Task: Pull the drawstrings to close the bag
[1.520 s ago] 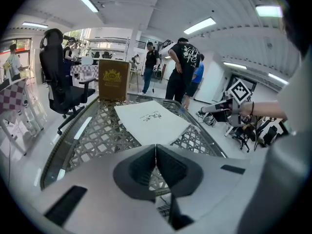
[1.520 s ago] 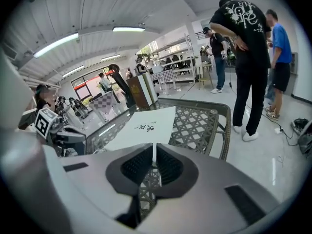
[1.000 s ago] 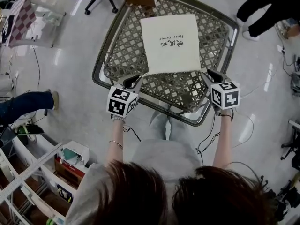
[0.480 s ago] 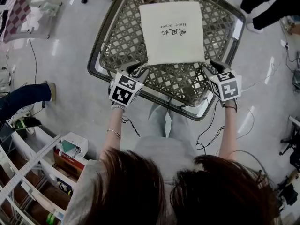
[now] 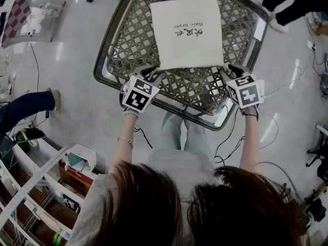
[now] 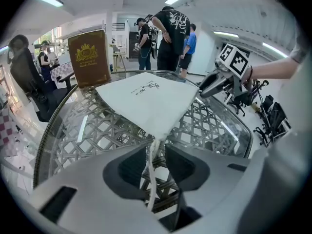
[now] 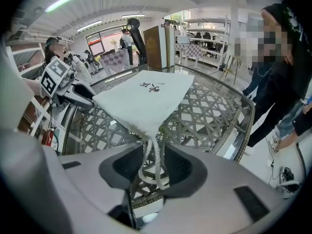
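A white cloth drawstring bag (image 5: 187,32) with black print lies flat on the lattice table (image 5: 128,40). My left gripper (image 5: 149,76) is at the bag's near left corner. Its jaws have just been opening, and the white drawstring (image 6: 151,174) hangs loose in the gap between them without the pads pressing it. My right gripper (image 5: 229,72) is at the near right corner. Its jaws have just been closing a little but stand wide, with the looped drawstring (image 7: 151,167) slack between them. The bag (image 6: 144,99) (image 7: 146,99) fills the middle of both gripper views.
A brown box (image 6: 90,57) stands at the table's far edge behind the bag. People stand beyond the table (image 6: 170,30) and to the right (image 7: 287,82). Cables trail on the floor (image 5: 228,147), and a shelf rack (image 5: 36,188) stands at lower left.
Both grippers have sunk toward the table and closed in on the bag's near corners. The left jaws now stand apart around the string.
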`<action>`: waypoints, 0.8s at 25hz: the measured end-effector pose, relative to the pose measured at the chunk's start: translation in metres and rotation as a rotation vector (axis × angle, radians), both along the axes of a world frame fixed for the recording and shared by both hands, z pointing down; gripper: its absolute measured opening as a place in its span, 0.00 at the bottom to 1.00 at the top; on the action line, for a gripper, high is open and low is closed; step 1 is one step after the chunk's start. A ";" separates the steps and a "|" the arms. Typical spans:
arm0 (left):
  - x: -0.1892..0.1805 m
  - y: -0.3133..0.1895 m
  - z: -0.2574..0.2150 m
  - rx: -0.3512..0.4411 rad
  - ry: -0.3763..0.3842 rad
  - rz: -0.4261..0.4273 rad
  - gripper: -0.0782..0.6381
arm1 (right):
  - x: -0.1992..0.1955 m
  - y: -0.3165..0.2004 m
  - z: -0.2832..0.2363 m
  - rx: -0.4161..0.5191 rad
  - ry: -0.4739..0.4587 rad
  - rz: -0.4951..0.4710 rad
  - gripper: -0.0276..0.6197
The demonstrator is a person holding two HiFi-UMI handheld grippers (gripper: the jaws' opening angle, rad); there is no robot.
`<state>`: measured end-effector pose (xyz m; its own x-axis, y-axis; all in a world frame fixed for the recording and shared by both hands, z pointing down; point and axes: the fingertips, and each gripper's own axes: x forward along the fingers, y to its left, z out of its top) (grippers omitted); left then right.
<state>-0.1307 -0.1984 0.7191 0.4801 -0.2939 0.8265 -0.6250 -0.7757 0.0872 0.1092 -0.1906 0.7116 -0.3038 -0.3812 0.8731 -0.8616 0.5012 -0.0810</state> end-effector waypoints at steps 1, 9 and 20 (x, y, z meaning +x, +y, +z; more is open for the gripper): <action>0.000 0.000 0.001 0.000 -0.006 0.006 0.30 | 0.000 0.000 0.000 -0.001 0.003 -0.003 0.28; -0.003 -0.001 0.008 0.016 -0.057 0.013 0.21 | 0.000 0.001 0.001 -0.009 0.028 -0.026 0.21; -0.002 -0.002 0.010 -0.002 -0.057 0.026 0.20 | -0.004 0.000 0.000 -0.016 0.077 -0.044 0.12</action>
<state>-0.1331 -0.2000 0.7286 0.4398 -0.2799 0.8534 -0.6086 -0.7916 0.0540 0.1057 -0.1910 0.7115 -0.2516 -0.3553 0.9003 -0.8427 0.5379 -0.0233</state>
